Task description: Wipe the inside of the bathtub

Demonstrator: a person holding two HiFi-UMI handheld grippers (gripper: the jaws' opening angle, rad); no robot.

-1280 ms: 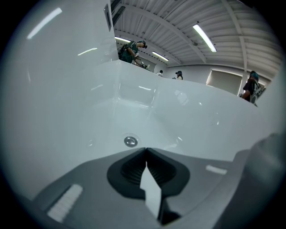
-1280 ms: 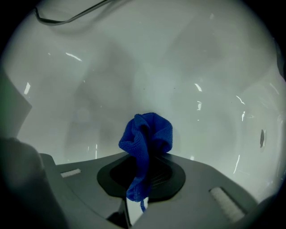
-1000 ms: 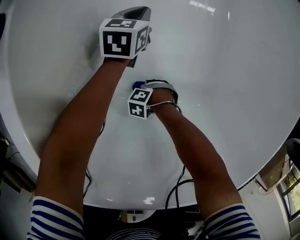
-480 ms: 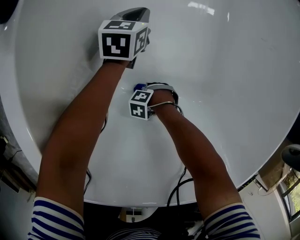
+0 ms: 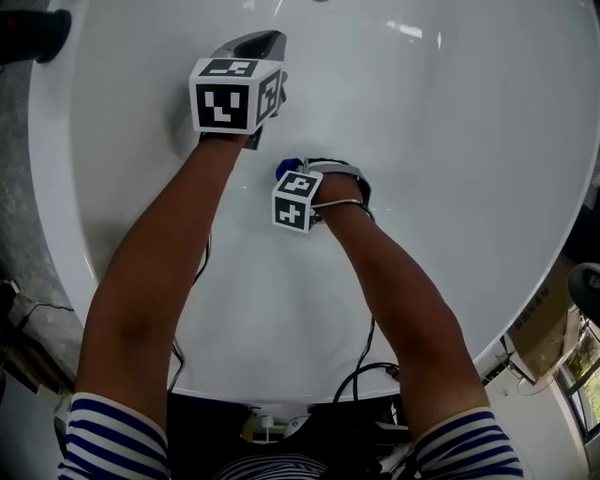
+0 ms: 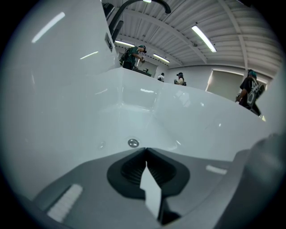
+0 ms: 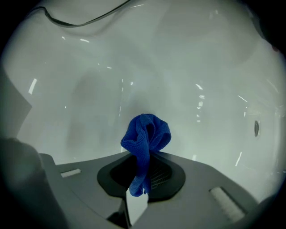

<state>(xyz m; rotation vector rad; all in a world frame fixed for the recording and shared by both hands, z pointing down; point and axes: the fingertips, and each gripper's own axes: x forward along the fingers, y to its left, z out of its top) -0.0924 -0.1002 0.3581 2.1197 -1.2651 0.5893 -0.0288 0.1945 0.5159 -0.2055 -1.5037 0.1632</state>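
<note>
The white bathtub [image 5: 469, 169] fills the head view, and both arms reach down into it. My right gripper [image 5: 289, 171] is low in the tub, shut on a blue cloth [image 7: 146, 136] that bunches out past the jaw tips close to the tub wall [image 7: 134, 67]. A bit of the blue cloth [image 5: 285, 170] shows beside the marker cube. My left gripper [image 5: 255, 45] is held higher and further left, jaws shut with nothing in them [image 6: 145, 150]. It points along the tub toward a round metal fitting [image 6: 132, 143].
A black tap [image 6: 134, 6] arches over the tub's far rim. Several people stand in the room beyond the rim [image 6: 134, 56]. A grey floor [image 5: 33, 187] lies left of the tub. Cables [image 5: 361, 375] trail over the near edge. A small overflow fitting [image 7: 256, 128] sits on the wall at right.
Both grippers have shifted slightly: the left one moved a little left and up the picture, the right one a little right. More of the tub's left rim and the floor shows now.
</note>
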